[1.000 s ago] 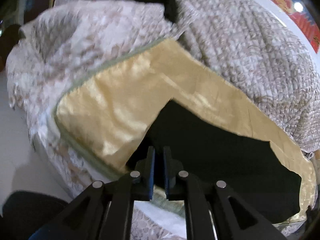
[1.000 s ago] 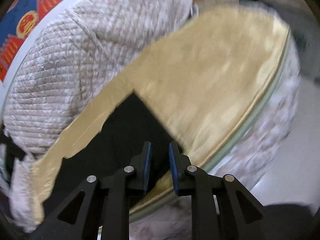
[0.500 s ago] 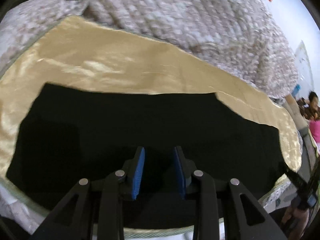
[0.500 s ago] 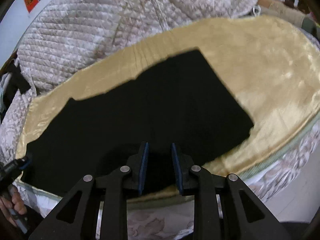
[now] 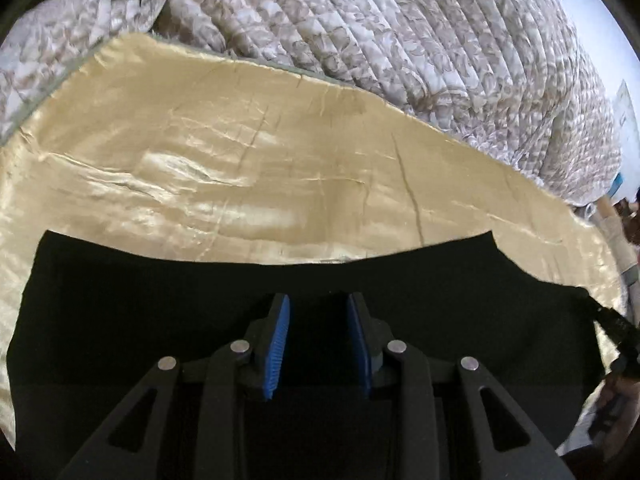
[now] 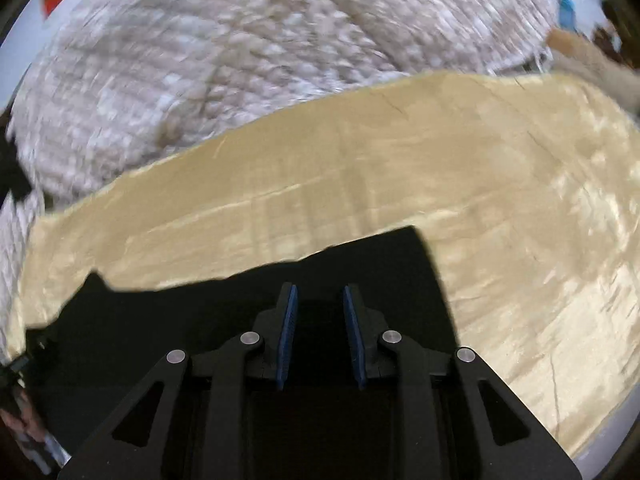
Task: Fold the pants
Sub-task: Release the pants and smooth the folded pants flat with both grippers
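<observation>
Both claws have backed toward the near edge of the flat black fabric pants [image 5: 160, 300]; left claw [image 5: 318, 340] and right claw [image 6: 320, 332] gape empty above them on the shiny golden satin sheet [image 5: 240, 152]. Slippery sheet may bunch during folding.

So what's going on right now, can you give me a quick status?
Left tongs and right tongs both open, hovering over the black pants. Pants lie flat on the gold sheet. Quilt bunched behind; nothing blocking.
</observation>
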A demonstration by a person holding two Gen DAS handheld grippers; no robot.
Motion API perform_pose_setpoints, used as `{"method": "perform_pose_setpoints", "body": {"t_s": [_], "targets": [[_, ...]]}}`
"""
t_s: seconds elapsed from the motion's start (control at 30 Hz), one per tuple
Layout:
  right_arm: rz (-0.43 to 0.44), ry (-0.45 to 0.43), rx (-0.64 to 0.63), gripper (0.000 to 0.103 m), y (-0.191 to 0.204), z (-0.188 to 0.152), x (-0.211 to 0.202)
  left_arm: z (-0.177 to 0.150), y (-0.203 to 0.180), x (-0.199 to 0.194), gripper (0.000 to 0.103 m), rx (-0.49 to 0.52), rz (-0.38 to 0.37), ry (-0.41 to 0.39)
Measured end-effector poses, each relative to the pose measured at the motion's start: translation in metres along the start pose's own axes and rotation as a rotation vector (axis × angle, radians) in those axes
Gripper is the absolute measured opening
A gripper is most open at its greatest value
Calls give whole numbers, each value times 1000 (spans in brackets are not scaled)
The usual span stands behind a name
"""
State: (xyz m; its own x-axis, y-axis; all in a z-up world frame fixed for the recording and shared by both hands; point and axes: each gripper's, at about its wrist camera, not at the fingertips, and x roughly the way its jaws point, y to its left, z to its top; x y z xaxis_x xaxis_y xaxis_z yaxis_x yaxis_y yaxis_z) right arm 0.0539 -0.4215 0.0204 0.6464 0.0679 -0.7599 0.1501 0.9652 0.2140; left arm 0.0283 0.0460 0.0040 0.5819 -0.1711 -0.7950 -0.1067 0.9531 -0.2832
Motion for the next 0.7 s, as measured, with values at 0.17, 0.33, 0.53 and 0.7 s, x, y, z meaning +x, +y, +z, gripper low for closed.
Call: {"method": "perform_pose_setpoints", "body": {"t_s": [0.17,0.33,0.53,0.7], "targets": [[0,-55,-45,24,24,-8,-20,-12,-26,-20,32,78,-21,-61],[114,-51,-237,24,95,-46,-29,-49,-79,-25,33,244,-131,-51],[157,0,-368,33,132,-113,-30,-87,-86,-38,43,288,-123,-57],[145,-38,-374,45,113,-149,-59,-112,-81,-55,48,331,-75,-102]]}}
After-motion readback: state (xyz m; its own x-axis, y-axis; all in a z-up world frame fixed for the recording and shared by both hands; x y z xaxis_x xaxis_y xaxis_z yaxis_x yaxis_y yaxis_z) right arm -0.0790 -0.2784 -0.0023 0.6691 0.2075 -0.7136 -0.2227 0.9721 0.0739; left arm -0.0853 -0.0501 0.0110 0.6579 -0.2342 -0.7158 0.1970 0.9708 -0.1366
